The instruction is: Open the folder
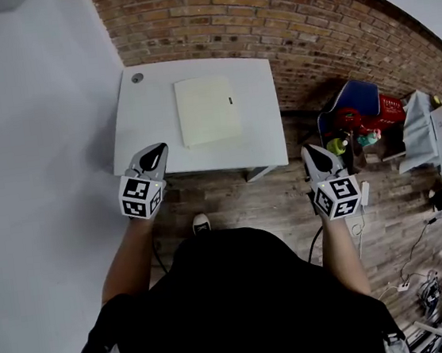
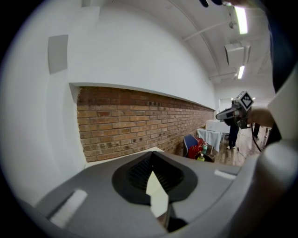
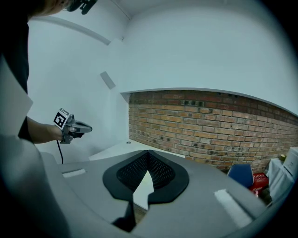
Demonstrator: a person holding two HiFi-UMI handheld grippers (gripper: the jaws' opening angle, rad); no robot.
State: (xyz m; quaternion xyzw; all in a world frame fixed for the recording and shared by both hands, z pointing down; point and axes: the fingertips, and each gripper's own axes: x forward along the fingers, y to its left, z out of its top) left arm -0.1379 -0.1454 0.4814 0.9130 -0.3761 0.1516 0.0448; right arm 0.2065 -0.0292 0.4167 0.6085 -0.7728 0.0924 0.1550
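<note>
A pale yellow, closed paper folder (image 1: 208, 109) lies flat near the middle of the white rectangular bench (image 1: 142, 121), which stands against a red brick wall (image 1: 281, 12). The left gripper (image 1: 156, 149) hovers over the bench's near left corner, its fingers (image 2: 139, 171) pressed together and empty. The right gripper (image 1: 311, 151) hangs off the bench's near right corner, well apart from the folder. Its fingers (image 3: 135, 172) meet at the tips and hold nothing.

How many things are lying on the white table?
2. A pale folder lies flat near the middle of the table, and a small round grey thing sits by its far left corner. Nothing else shows; nothing seems hidden.
</note>
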